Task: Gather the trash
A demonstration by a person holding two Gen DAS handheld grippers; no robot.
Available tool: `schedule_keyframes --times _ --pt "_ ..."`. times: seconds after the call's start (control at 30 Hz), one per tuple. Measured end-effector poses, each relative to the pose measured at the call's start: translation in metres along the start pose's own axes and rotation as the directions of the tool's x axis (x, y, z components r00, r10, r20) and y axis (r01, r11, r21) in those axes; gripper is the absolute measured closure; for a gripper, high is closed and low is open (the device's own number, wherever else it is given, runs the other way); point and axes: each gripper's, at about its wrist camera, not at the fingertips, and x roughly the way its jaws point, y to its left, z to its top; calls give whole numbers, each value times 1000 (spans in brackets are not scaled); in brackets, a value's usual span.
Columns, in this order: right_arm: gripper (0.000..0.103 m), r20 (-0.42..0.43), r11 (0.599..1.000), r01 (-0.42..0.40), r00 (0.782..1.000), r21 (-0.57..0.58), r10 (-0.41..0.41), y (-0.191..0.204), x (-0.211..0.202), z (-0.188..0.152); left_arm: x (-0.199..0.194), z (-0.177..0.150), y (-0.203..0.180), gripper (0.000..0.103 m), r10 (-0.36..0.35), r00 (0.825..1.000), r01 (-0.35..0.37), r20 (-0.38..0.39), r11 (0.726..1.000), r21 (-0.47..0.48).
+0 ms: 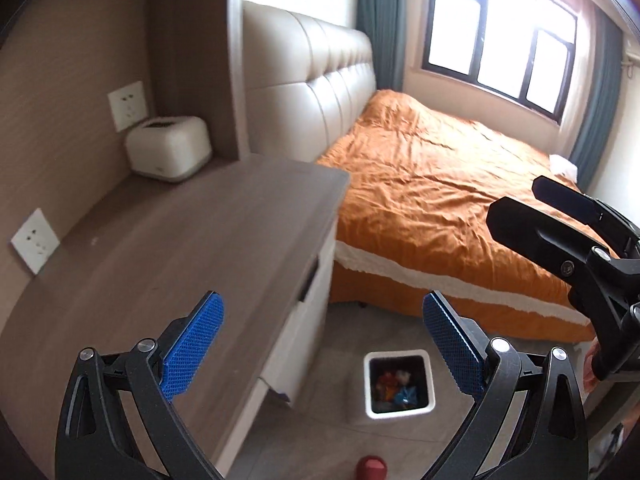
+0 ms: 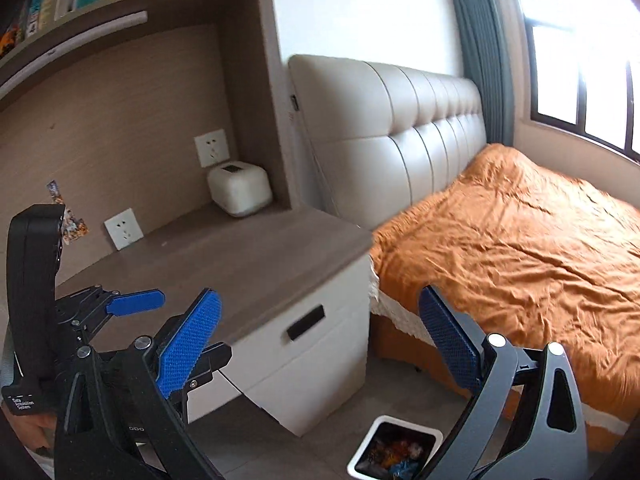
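Observation:
A white square trash bin (image 1: 399,383) stands on the grey floor between the desk and the bed, with colourful wrappers (image 1: 396,388) inside. It also shows in the right wrist view (image 2: 394,449). My left gripper (image 1: 322,344) is open and empty, held above the desk's edge and the bin. My right gripper (image 2: 320,340) is open and empty, above the floor near the drawer unit. The right gripper's black body shows at the right of the left wrist view (image 1: 576,240). The left gripper shows at the left of the right wrist view (image 2: 132,304), above the desk.
A wooden desk top (image 1: 180,248) carries a white box-shaped device (image 1: 168,148) at its back corner. White drawers (image 2: 312,344) sit under it. A bed with an orange cover (image 1: 440,184) fills the right. A red object (image 1: 372,468) lies on the floor.

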Motion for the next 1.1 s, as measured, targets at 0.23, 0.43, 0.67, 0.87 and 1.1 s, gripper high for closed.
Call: schedule_keyframes --times 0.23,0.43,0.67,0.87,1.1 --pt "5 76 997 -73 994 -4 73 87 -1 32 -66 3 97 5 168 983 -162 69 983 -86" --pt "5 56 991 -118 991 -59 121 156 14 45 -106 -5 168 5 245 964 -228 103 961 -154" --pt "5 61 978 -171 982 -116 179 220 19 54 -148 -16 222 5 309 941 -274 140 935 -223" --pt "5 64 966 -194 976 -173 207 257 21 57 -164 -23 245 5 346 927 -306 145 921 -243" --pt "5 83 959 -212 970 -187 230 281 24 65 -175 -28 265 5 371 917 -327 144 908 -260"
